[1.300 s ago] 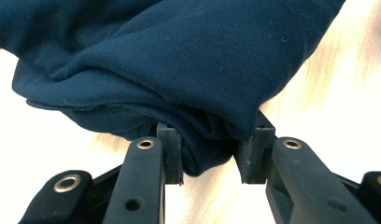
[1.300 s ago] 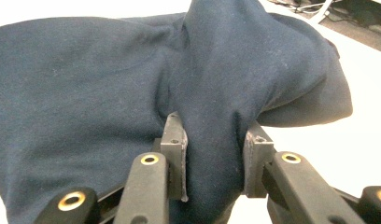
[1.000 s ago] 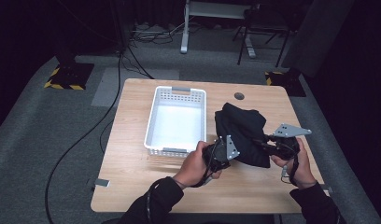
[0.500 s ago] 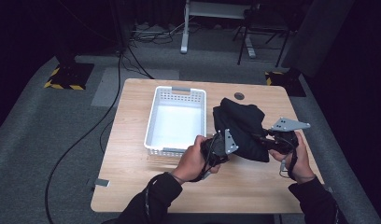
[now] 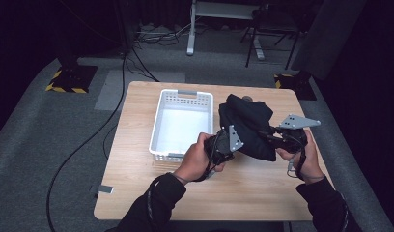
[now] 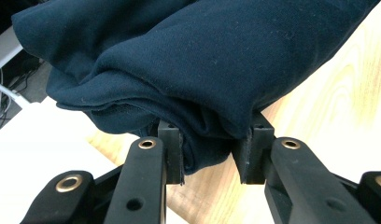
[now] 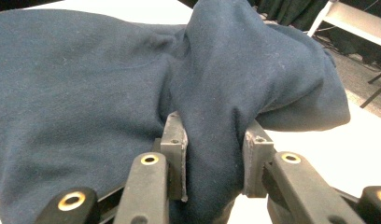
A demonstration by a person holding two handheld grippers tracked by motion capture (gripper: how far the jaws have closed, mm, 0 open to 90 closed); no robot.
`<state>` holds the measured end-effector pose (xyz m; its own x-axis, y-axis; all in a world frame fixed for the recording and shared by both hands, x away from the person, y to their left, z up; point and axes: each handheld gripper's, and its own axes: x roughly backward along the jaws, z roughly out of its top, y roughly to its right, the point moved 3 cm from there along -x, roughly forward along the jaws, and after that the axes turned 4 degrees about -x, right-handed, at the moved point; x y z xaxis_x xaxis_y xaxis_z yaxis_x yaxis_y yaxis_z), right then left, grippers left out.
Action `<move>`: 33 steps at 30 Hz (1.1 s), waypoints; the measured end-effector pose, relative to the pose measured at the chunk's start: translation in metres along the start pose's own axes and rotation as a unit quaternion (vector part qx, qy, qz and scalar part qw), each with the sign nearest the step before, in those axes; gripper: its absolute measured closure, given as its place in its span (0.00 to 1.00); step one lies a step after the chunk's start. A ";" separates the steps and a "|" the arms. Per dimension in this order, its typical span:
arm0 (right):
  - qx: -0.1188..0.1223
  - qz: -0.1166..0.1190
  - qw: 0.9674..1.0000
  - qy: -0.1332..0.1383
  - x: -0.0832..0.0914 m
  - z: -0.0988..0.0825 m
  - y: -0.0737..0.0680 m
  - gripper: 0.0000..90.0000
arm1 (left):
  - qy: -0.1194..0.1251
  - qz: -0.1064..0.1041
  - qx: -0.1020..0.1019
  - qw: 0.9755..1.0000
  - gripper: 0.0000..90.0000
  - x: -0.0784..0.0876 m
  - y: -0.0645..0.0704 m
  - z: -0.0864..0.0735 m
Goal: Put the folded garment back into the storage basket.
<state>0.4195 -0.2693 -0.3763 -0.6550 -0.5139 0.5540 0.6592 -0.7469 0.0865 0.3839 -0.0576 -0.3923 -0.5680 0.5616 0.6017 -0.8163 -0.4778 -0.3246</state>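
Navy cloth beside basket rim

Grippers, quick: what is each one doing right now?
Left gripper: closed on the dark blue cloth.
Right gripper: closed on the same cloth.

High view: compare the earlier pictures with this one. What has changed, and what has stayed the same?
Both grippers, left gripper and right gripper, have lifted the folded dark cloth slightly above the table. Both remain clamped on the cloth's near edge. The white basket has not moved.
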 end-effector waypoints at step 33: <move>0.028 0.010 1.000 0.005 -0.030 0.035 -0.022 0.76 | -0.015 0.040 0.015 0.999 0.76 0.021 -0.033 -0.019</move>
<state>0.4373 -0.2225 -0.3659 -0.6454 -0.5327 0.5475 0.6911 -0.7125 0.1214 0.3969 -0.0176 -0.3828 -0.6282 0.4999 0.5962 -0.7639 -0.5416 -0.3509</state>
